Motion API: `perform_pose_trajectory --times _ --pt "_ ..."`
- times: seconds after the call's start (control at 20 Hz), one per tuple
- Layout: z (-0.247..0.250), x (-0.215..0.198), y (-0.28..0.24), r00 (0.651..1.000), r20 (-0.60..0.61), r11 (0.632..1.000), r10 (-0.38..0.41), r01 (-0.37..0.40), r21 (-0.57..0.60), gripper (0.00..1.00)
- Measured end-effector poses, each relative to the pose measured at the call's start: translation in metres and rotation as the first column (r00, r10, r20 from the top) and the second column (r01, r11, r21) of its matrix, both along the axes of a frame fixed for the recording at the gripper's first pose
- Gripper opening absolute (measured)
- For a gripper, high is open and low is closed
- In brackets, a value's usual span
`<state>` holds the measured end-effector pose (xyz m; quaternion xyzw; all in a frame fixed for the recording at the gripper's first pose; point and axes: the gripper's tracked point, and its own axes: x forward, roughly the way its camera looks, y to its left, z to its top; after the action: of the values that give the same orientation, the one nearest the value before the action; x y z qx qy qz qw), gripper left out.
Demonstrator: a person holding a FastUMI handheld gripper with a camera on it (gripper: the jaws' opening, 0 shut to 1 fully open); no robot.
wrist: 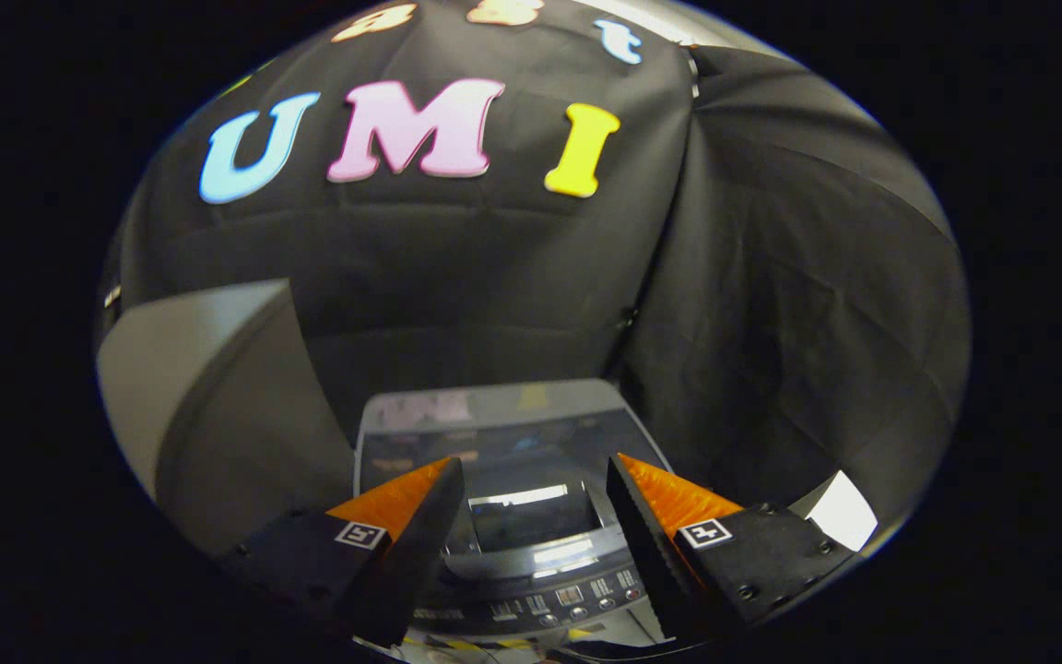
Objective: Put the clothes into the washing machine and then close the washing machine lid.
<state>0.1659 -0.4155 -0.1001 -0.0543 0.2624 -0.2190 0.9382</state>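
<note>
1. While the tongs (536, 484) hang above it, the washing machine (513, 480) stands directly ahead and below, seen from over its front edge.
2. Left of the machine: a plain grey box-shaped unit (208, 415) stands close beside it, its top higher than the machine's top. It is clear of the fingers.
3. Centre: the machine's lid (503, 433), dark and glossy with a grey frame, appears to lie flat over the tub opening. A bright reflection sits on it between the two fingers.
4. Nearest the camera, the control panel (568, 595) with a row of small buttons runs across the machine's front edge, between and under the fingers.
5. Right of the machine: black booth cloth (798, 350) hangs in folds, with a small bright patch at its foot.
6. No clothes can be made out; whether any lie inside the tub cannot be told.
7. Tongs: the fingers stand wide apart, one on each side of the lid, gripping nothing and touching nothing visible.
</note>
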Motion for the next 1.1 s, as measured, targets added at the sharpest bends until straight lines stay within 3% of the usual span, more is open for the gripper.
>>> perform_pose_trajectory --times 0.2,0.45,0.75,0.9,1.1 --pt "0.054 0.024 0.019 0.978 0.205 0.999 -0.036 0.029 0.037 0.99" --pt "0.138 0.038 0.059 0.951 0.309 0.999 0.031 -0.020 -0.039 0.99" --pt "0.210 0.046 0.146 0.902 0.401 0.987 0.159 -0.133 -0.092 0.98" --pt "0.222 0.037 0.211 0.862 0.449 0.972 0.236 -0.218 -0.091 0.98" --pt "0.224 0.014 0.285 0.833 0.472 0.954 0.289 -0.290 -0.072 0.98"
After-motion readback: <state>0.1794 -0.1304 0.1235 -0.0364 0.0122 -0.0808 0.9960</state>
